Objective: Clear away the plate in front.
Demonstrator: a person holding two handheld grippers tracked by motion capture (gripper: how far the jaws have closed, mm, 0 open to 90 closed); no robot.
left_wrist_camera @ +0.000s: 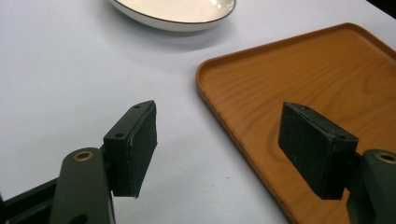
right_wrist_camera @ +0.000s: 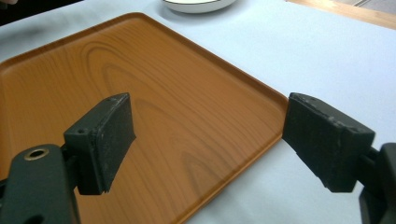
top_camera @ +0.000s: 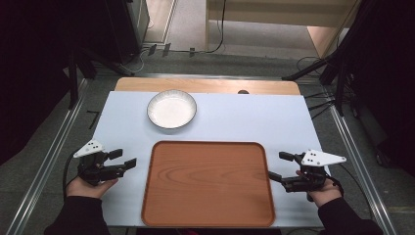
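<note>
Wooden tray point(top_camera: 208, 183) lies near-centre on the worktop point(top_camera: 254, 117), white bowl point(top_camera: 172, 108) beyond; left tool point(top_camera: 122, 161) and right tool point(top_camera: 280, 167) flank it, both wide, empty; uneven grips on the thin rim could tilt the tray.

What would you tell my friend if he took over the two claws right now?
Left claw: open, nothing in it, beside the tray's left edge.
Right claw: open, nothing in it, by the tray's right edge.
Wooden tray: flat on the white table, nothing on it.
White bowl: on the table beyond the tray, apart from it, looks empty.
Done: nothing picked up so far.
Left: probably grab the bowl or the tray; both are untouched.
</note>
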